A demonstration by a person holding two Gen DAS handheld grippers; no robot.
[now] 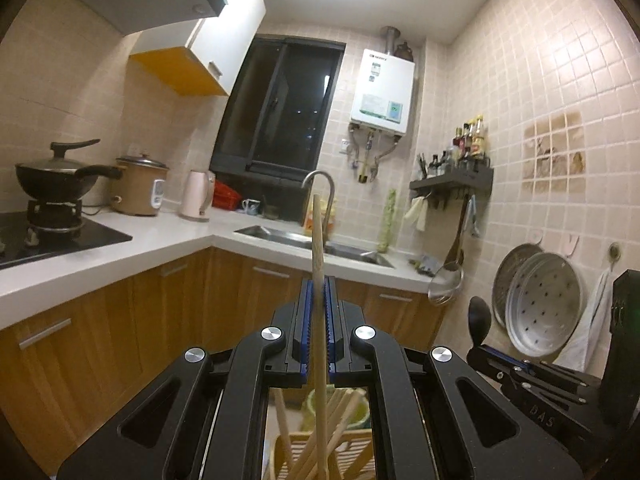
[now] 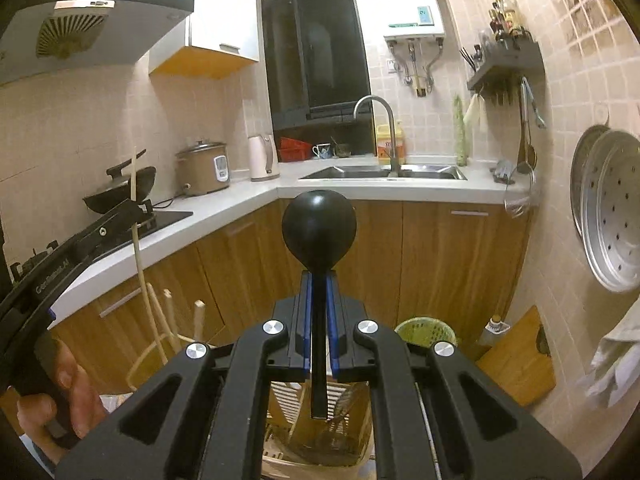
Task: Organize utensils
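Note:
My left gripper [image 1: 319,280] is shut on a wooden chopstick [image 1: 318,240] that stands upright, its lower end among several chopsticks [image 1: 340,416] in a wooden holder [image 1: 288,448] below. My right gripper [image 2: 319,278] is shut on the handle of a black ladle [image 2: 319,226], bowl end up, above a wooden utensil rack [image 2: 296,404]. The left gripper shows at the left of the right wrist view [image 2: 138,210], holding the chopstick [image 2: 138,248]. The right gripper and ladle show at the lower right of the left wrist view [image 1: 480,320].
A white L-shaped counter [image 2: 340,192] with a sink [image 2: 384,172] and tap runs behind, over wooden cabinets. A wok [image 1: 56,176], rice cooker [image 1: 140,188] and kettle [image 1: 196,196] stand on it. Steamer trays [image 2: 612,208] hang on the right wall. A green basket [image 2: 426,332] sits on the floor.

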